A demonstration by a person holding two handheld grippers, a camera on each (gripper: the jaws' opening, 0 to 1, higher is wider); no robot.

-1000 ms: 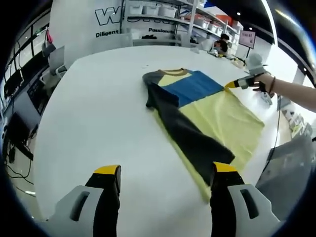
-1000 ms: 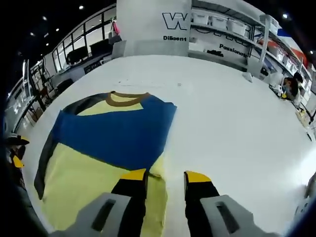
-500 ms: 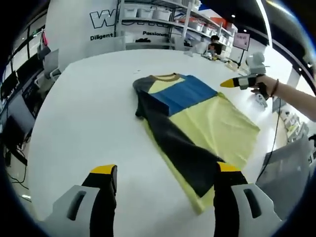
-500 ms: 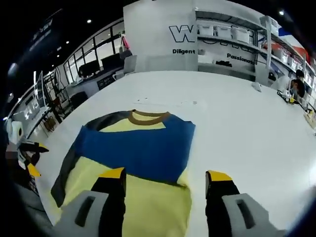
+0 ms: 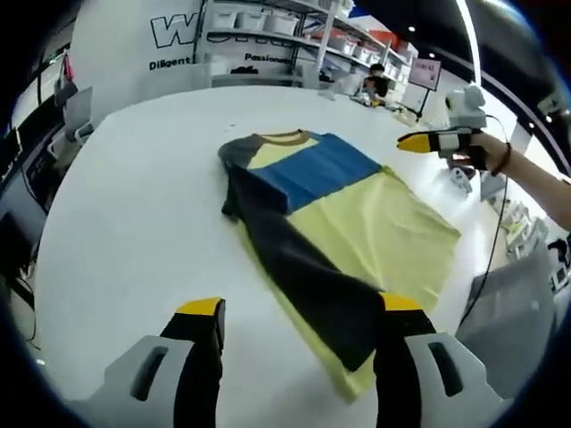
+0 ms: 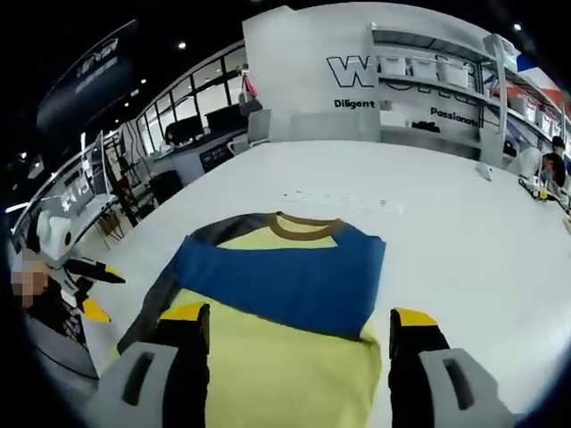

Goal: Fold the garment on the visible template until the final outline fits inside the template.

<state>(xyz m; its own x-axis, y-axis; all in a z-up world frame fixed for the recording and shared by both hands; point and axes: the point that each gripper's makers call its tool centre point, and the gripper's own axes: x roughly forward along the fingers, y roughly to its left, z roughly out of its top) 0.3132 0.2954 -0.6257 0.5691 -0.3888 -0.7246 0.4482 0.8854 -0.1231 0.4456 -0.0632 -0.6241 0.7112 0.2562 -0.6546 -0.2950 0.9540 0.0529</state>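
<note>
A yellow garment (image 5: 357, 223) with a blue chest band, a brown collar (image 5: 285, 136) and a dark grey sleeve (image 5: 294, 259) folded across it lies flat on the white table (image 5: 143, 196). My left gripper (image 5: 301, 308) hovers open above the garment's near hem corner, holding nothing. My right gripper (image 5: 419, 141), in a person's hand, hangs over the garment's far side edge. In the right gripper view the garment (image 6: 285, 276) lies ahead, collar (image 6: 306, 230) away from me. My right gripper (image 6: 301, 316) stands wide open above the yellow part, and the left gripper (image 6: 98, 290) is at the left.
Shelves with white bins (image 5: 268, 18) and a lettered wall stand beyond the table's far edge. A person (image 5: 375, 82) sits at the back. Desks with monitors (image 6: 196, 125) line the side. The table edge runs close beside the garment's right side (image 5: 473, 267).
My right gripper's jaws have spread from nearly closed to wide open, and it has risen off the garment's side edge. Both views have pulled back. The garment lies as before.
</note>
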